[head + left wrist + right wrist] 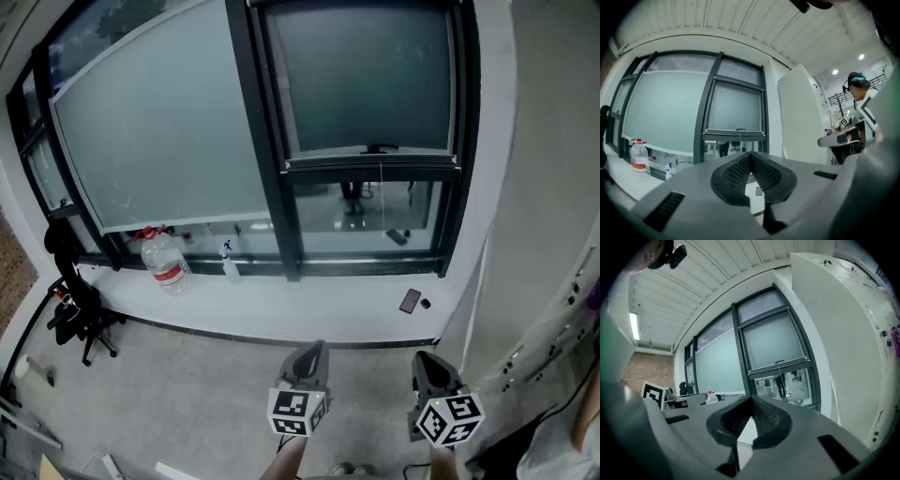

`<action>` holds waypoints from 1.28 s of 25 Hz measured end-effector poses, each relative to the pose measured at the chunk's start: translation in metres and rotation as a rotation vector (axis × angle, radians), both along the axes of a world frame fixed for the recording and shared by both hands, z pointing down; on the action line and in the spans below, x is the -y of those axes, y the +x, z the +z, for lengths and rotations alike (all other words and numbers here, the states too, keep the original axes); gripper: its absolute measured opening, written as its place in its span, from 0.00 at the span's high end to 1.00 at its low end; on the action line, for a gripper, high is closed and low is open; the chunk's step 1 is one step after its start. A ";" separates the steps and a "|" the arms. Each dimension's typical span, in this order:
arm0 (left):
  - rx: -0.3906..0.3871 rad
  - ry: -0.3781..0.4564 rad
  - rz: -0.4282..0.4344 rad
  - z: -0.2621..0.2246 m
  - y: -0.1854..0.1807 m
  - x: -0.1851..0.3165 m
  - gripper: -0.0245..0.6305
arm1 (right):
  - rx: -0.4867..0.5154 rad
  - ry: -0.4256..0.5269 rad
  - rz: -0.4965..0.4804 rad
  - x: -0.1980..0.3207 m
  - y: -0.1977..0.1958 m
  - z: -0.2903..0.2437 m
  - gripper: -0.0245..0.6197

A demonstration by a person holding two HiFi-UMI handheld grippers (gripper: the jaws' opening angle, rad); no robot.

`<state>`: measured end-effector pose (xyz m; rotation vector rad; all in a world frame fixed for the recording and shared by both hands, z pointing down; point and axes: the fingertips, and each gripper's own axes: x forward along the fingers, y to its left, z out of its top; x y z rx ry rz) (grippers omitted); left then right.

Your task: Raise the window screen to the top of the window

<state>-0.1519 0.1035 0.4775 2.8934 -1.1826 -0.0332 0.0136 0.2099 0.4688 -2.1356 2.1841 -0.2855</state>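
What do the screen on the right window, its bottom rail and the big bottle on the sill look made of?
Screen: looks like matte grey translucent fabric or mesh, evenly dull with no glare.
Bottom rail: probably dark metal, since it is straight with a slight sheen.
Bottle: clear plastic, see-through, with a red label.

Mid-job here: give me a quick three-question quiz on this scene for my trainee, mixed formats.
1. True or false: the left gripper and the right gripper are both shut and empty, held short of the window.
2. The right pane's window screen ends: A) at the very top; B) partway down, with clear glass beneath; C) on the sill.
3. Fill in: in the head view, the water bottle stands to the ___ of the spray bottle.

Key: 1 true; 2 B; 3 left.
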 end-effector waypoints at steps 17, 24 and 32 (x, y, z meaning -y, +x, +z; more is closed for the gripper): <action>0.047 -0.010 0.016 0.011 0.017 -0.014 0.97 | 0.041 0.026 0.021 -0.015 0.032 0.001 0.95; 0.054 -0.018 0.011 0.014 0.034 -0.015 0.97 | 0.061 0.011 -0.026 -0.010 0.039 0.013 0.95; 0.060 -0.028 -0.011 0.023 0.044 0.028 0.97 | 0.073 -0.030 -0.061 0.036 0.048 0.033 0.95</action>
